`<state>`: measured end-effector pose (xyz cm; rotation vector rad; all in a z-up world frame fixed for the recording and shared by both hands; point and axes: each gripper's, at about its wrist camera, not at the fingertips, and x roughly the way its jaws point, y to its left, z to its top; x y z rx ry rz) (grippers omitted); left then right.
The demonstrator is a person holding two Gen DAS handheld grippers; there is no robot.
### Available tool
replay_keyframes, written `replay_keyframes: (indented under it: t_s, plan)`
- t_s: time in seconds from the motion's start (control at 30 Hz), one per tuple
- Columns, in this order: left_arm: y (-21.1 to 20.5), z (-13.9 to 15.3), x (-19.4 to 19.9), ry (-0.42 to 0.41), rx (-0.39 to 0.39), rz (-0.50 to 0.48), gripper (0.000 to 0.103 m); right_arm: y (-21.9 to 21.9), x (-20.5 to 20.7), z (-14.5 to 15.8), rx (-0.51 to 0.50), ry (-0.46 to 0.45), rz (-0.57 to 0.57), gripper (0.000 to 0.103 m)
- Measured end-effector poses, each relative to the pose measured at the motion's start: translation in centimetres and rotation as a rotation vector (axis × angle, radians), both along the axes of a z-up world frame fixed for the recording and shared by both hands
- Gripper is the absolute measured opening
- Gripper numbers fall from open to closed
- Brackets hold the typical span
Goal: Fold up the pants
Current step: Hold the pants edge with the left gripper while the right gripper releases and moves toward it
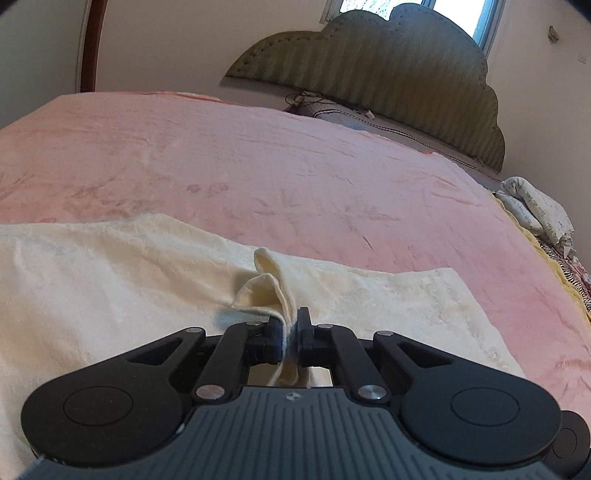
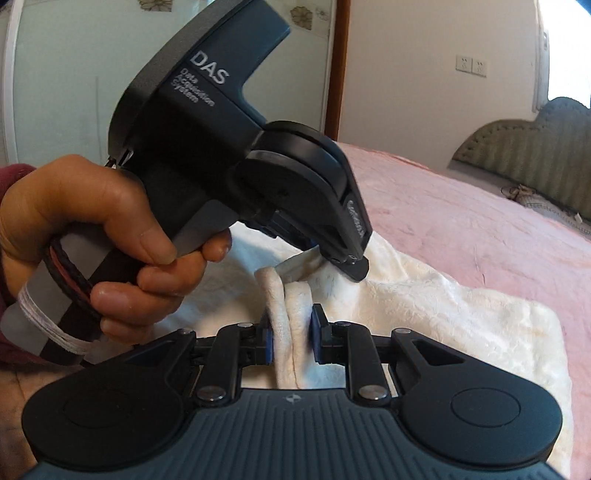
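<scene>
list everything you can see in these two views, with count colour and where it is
pants: one, cream white, spread on the bed, an edge pinched up in both grippers
bed cover: one, pink, over the whole bed under the pants
headboard: one, olive green, scalloped, against the far wall
window: one, bright, above the headboard
printed cloth: one bundle, white with dark print, at the bed's right edge
wall sockets: two, white, on the wall
door frame: one, brown wood, beyond the bed
left gripper: black, fingers shut on a fold of the pants
right gripper: black with blue pads, fingers shut on a rolled edge
left hand: one, holds the left gripper's handle
</scene>
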<state>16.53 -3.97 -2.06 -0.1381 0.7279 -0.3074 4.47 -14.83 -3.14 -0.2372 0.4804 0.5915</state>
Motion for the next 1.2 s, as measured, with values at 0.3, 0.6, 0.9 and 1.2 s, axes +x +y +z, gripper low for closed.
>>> replay_keyframes:
  t_s: [0.3, 0.6, 0.9, 1.2]
  plan:
    - [2.7, 0.3, 0.4, 0.025, 0.048, 0.118, 0.058, -0.8, -0.8, 0.1, 0.055, 0.081, 0.004, 0.047]
    - [6.7, 2.5, -1.4, 0.103, -0.069, 0.210, 0.061, -3.1, -3.2, 1.5, -0.002, -0.006, -0.022, 0.047]
    - [6.9, 2.7, -2.6, 0.213, -0.252, 0.128, 0.061, 2.4, -4.6, -1.6, -0.285, -0.130, 0.011, 0.045]
    - [7.4, 0.9, -2.2, 0.381, -0.463, 0.062, 0.063, 0.5, -1.2, 0.8, -0.057, -0.052, -0.028, 0.008]
